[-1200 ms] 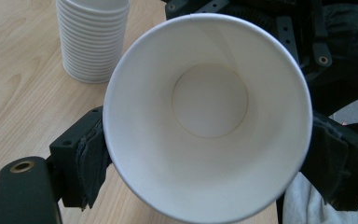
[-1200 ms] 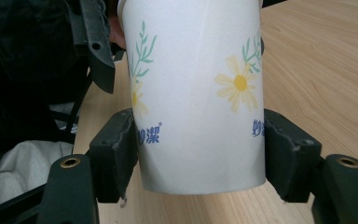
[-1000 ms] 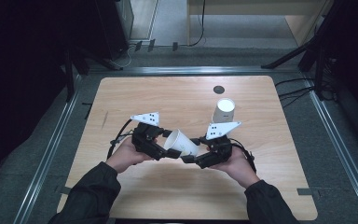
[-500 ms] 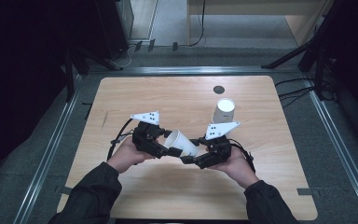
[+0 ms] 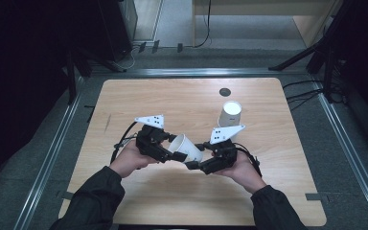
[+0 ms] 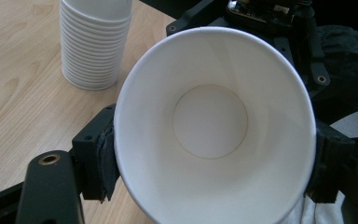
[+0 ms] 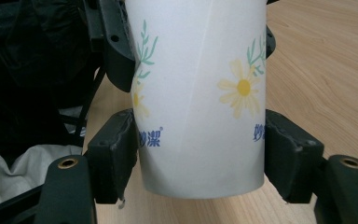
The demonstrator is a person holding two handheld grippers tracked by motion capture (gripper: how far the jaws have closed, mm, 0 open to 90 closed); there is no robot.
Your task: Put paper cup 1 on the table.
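Observation:
A white paper cup (image 5: 184, 146) printed with yellow flowers lies on its side in the air over the table's near middle, held between both grippers. My left gripper (image 5: 171, 146) is shut on its rim end. In the left gripper view the cup (image 6: 209, 116) opens toward the camera, with a jaw pressed against each side of the rim. My right gripper (image 5: 197, 155) is shut on the base end. In the right gripper view the cup (image 7: 200, 93) has its base nearest, and both pads (image 7: 121, 149) touch its wall.
A stack of several white cups (image 5: 230, 114) stands upright at the back right of the wooden table (image 5: 172, 100), also seen as the stack (image 6: 95, 42). A small dark round spot (image 5: 225, 92) lies behind the stack. A metal frame runs around the table.

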